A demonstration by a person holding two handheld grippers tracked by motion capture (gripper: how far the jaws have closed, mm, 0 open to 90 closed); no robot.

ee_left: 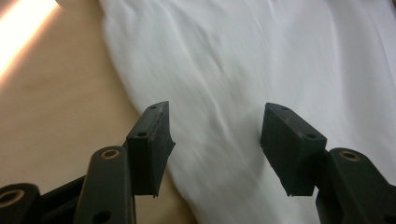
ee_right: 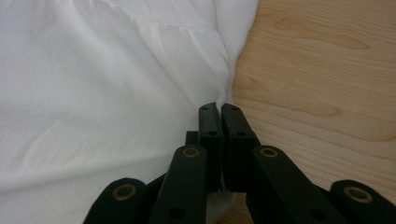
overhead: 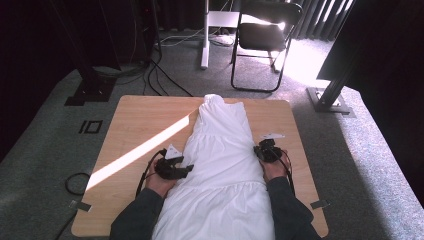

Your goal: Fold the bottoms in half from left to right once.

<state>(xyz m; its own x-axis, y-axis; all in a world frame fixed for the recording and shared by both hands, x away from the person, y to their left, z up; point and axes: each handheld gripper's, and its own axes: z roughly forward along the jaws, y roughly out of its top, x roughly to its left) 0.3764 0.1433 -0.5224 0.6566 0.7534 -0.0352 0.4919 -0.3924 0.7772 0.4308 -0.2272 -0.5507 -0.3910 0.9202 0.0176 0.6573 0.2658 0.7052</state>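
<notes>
A white dress (overhead: 220, 160) lies lengthwise down the middle of the wooden table (overhead: 140, 120), its narrow top at the far end. My left gripper (overhead: 186, 170) is at the dress's left edge, jaws open over the cloth (ee_left: 224, 93), with nothing pinched between the pads (ee_left: 154, 140). My right gripper (overhead: 261, 150) is at the dress's right edge. In the right gripper view its jaws (ee_right: 219, 116) are shut on the hem of the white dress (ee_right: 107, 93), with a fold of cloth squeezed between the pads.
A stripe of sunlight (overhead: 145, 147) crosses the table's left half. Bare wood (ee_right: 317, 70) lies to the right of the dress. Beyond the table stand a black folding chair (overhead: 265, 40), a white post (overhead: 205, 35) and cables on grey carpet.
</notes>
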